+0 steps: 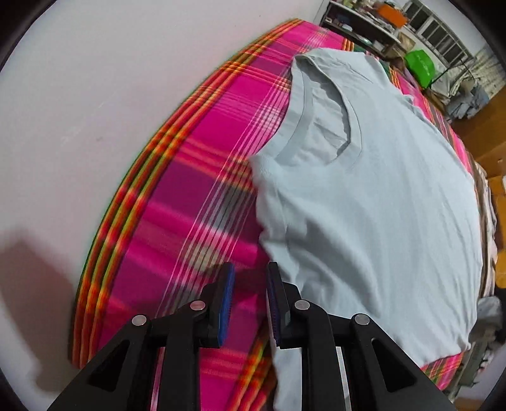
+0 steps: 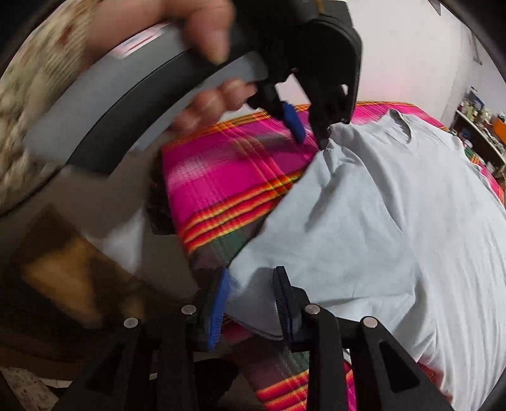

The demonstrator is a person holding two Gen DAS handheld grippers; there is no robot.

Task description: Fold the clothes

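left wrist: pale blue tee on the plaid bed, both tongs spread

left wrist view has the pale blue t-shirt (image 1: 373,202) lying front-up on a bed w/ a pink plaid cover (image 1: 189,202), neckband toward the top, hem toward the bottom right. one sleeve is folded in under the shoulder, near the left gripper (image 1: 250,275). that gripper sits at the shirt's edge; jaws are spread w/ a gap showing plaid betw the blue pads, nothing pinched. its right finger (image 1: 272,294) overlaps the shirt's side edge in the picture; contact can't be told.

right wrist view shows the same shirt bunched and creased along its near side. right gripper (image 2: 249,284) is at a corner of the fabric: jaws spread, cloth lying in the gap betw the pads, not squeezed. in that view the left gripper appears up top, held by the person's hand (image 2: 202,31), its dark tip at a puckered bit of shirt near the sleeve, blue pad apart from it.

plaid cover runs under the shirt on all sides. white wall (image 1: 95,95) behind the bed. far right of the left wrist view: cluttered shelves (image 1: 373,22), a green bag (image 1: 420,66), wood floor. lower left of the right wrist view is blurred.
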